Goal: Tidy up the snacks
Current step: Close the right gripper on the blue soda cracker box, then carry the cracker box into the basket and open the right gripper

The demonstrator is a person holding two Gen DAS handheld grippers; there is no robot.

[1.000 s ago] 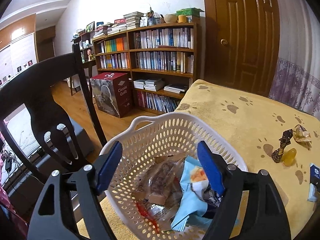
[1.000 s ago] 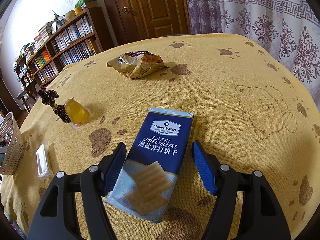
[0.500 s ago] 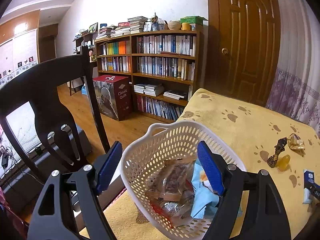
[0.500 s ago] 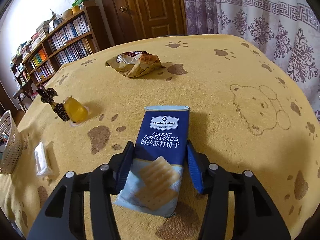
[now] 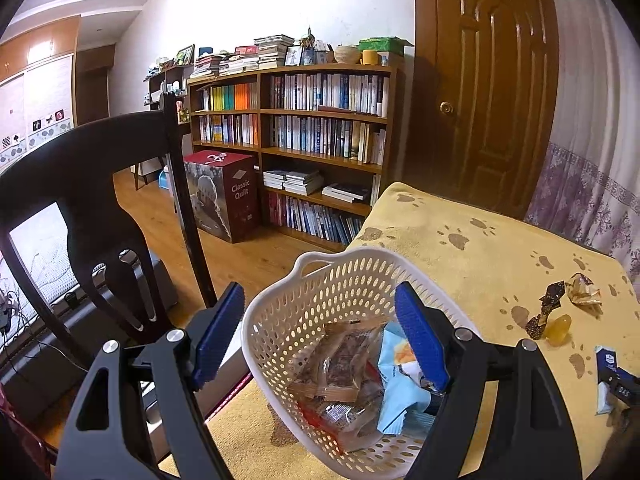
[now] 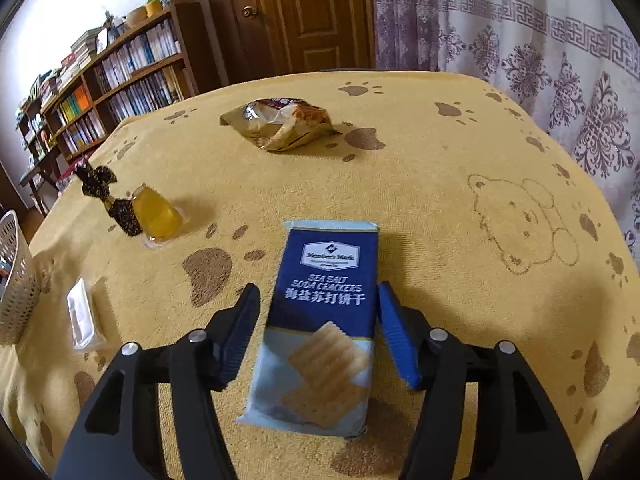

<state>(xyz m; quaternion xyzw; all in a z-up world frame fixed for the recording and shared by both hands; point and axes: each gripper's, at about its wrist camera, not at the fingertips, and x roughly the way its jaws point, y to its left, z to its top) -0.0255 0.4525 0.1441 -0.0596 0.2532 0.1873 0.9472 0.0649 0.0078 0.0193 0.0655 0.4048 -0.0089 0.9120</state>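
A white perforated basket (image 5: 352, 276) holding several wrapped snacks (image 5: 344, 364) stands at the table's left edge. My left gripper (image 5: 320, 336) is open over it, one finger outside the near wall and the other above the contents. A blue soda cracker pack (image 6: 328, 264) lies lengthwise on the yellow tablecloth, and my right gripper (image 6: 318, 332) is shut on its long sides. Further off lie a yellow jelly cup (image 6: 156, 216), a dark wrapped candy (image 6: 96, 178), a tan snack bag (image 6: 280, 126) and a small white packet (image 6: 82, 316).
A dark wooden chair (image 5: 80, 184) stands close to the left of the basket, off the table edge. The basket's wall (image 6: 16, 272) shows at the far left of the right wrist view. A bookshelf (image 5: 304, 128), a door and curtains are behind the table.
My right gripper's fingers have narrowed from wide open onto the cracker pack's sides. The left gripper has drawn back and leftward, so the basket sits further right in its view.
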